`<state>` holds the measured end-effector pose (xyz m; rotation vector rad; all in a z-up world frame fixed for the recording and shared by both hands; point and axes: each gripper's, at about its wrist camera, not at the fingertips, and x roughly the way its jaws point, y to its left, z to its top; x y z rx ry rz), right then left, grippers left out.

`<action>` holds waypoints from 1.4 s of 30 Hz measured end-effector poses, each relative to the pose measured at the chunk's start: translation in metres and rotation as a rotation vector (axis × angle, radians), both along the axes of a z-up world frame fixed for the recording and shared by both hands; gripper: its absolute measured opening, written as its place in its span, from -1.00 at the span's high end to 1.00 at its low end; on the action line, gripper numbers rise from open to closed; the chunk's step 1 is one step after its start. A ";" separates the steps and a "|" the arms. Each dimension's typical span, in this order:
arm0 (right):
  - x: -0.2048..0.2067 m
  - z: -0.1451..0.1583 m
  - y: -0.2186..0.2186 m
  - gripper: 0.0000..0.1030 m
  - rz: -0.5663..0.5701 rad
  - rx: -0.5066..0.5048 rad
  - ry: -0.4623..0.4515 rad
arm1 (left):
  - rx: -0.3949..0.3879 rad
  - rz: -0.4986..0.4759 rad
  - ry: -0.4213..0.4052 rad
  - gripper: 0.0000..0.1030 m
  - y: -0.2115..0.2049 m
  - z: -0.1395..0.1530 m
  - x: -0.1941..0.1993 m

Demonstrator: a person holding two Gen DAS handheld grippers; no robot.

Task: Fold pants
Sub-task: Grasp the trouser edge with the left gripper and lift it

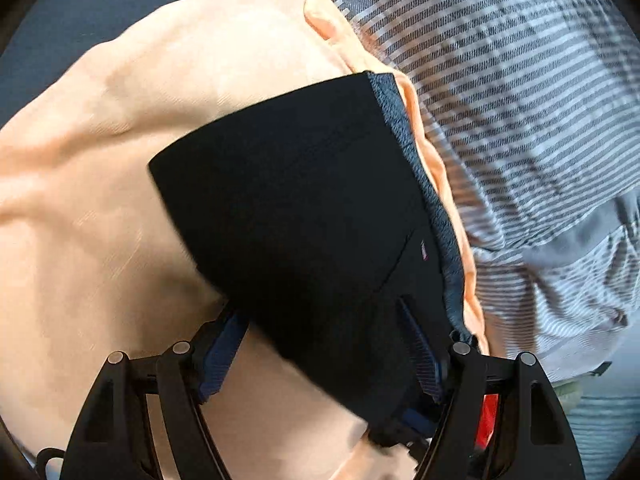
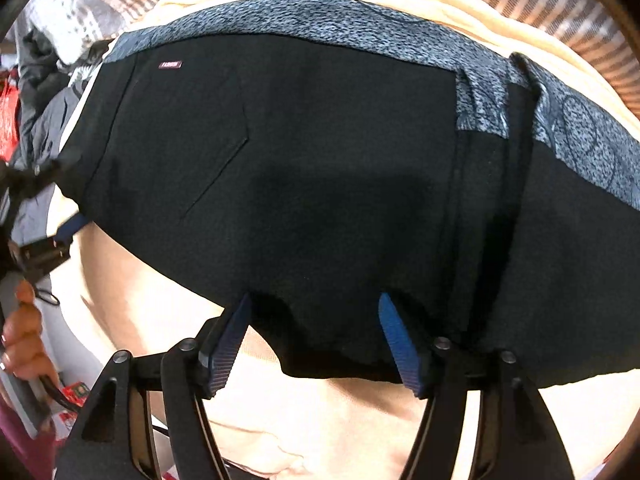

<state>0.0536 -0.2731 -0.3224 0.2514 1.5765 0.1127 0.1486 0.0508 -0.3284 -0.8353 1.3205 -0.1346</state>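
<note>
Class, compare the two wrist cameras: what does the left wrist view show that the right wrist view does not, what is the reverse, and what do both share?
Only the left wrist view shows the dark grey floor beyond the peach sheet, and the left gripper with its fingers spread wide around the pants' edge.

Only the right wrist view shows the person's hand at the left edge, the red bag, and the right gripper, also open.

Both show the black pants with their blue-grey patterned waistband and small label, the peach sheet and the striped bedding.

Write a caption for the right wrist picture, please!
Open right hand-held gripper straddling black pants on peach cloth.
</note>
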 end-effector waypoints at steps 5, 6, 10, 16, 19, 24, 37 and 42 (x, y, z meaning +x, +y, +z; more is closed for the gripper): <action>-0.001 -0.001 0.002 -0.40 -0.001 0.008 -0.001 | -0.055 0.040 -0.019 -0.47 0.002 -0.002 0.008; 0.000 -0.001 0.002 -0.40 0.002 0.010 -0.001 | -0.071 0.051 -0.023 -0.47 0.003 -0.001 0.008; 0.005 -0.001 0.001 -0.40 0.015 0.008 -0.006 | -0.099 0.052 -0.093 -0.47 -0.001 0.015 0.010; 0.004 -0.003 0.008 -0.41 0.020 0.007 -0.010 | -0.074 0.040 -0.071 -0.47 -0.010 0.000 0.022; 0.002 -0.004 0.011 -0.42 0.025 0.010 -0.022 | -0.054 0.055 -0.070 -0.47 -0.015 -0.005 0.026; 0.001 0.001 0.006 -0.42 0.022 0.023 -0.021 | 0.175 0.002 -0.033 0.24 -0.034 0.007 0.032; 0.052 0.092 -0.025 -0.42 -0.033 0.118 -0.130 | 0.542 -0.275 -0.221 0.48 -0.098 0.076 0.014; 0.109 0.131 -0.007 -0.60 0.049 0.195 -0.125 | 0.646 -0.376 -0.307 0.48 -0.125 0.094 0.006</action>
